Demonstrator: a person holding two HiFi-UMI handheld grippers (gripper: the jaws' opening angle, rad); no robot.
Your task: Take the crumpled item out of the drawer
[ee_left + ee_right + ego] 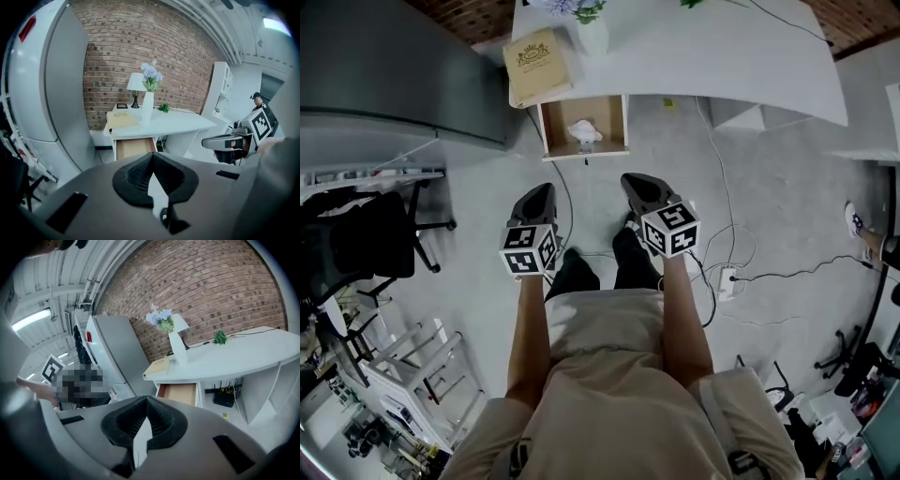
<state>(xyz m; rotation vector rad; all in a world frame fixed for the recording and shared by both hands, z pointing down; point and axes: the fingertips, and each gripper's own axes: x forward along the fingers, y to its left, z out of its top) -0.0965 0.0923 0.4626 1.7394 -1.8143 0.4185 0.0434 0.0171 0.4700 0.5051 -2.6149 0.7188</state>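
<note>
Left gripper and right gripper hover with fingers closed and empty, well short of the open drawer under the counter's left end, since the crumpled item there is not yet within reach.

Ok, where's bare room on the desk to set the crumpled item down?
The desk right of the vase is mostly bare, out to its curved edge. Its left end is crowded: book beside the vase, over the open drawer.

Red brick wall behind curved white desk; grey floor with cables, power strip; grey fridge, black office chair, ceiling strip light.
</note>
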